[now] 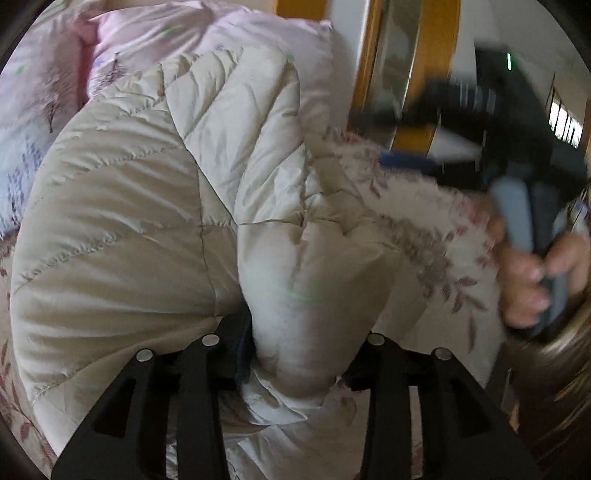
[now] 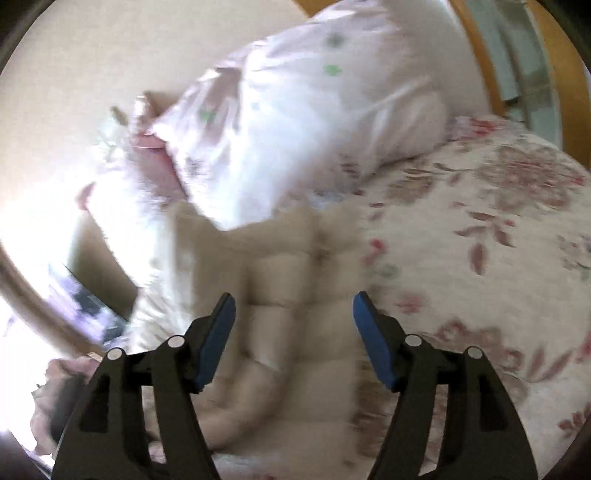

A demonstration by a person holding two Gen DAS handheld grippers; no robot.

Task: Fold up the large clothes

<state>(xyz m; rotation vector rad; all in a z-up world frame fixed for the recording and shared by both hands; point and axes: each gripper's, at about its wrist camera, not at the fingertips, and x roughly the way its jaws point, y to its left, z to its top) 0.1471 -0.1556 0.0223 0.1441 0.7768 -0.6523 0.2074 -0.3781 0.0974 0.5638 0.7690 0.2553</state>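
A cream quilted puffer jacket (image 1: 122, 221) lies bunched on a floral bedspread (image 1: 436, 236). My left gripper (image 1: 295, 354) is closed on a thick fold of the jacket, which bulges up between its black fingers and hides the pads. My right gripper (image 2: 293, 332) is open and empty, with its blue pads (image 2: 218, 332) spread above the jacket (image 2: 280, 295). In the left wrist view the right gripper (image 1: 406, 162) is blurred at the right, in a hand, over the bedspread beside the jacket.
A pale pink pillow (image 2: 314, 110) lies at the head of the bed behind the jacket, also in the left wrist view (image 1: 177, 33). A yellow wooden headboard (image 1: 424, 74) stands beyond it. The floral bedspread (image 2: 480, 240) spreads to the right.
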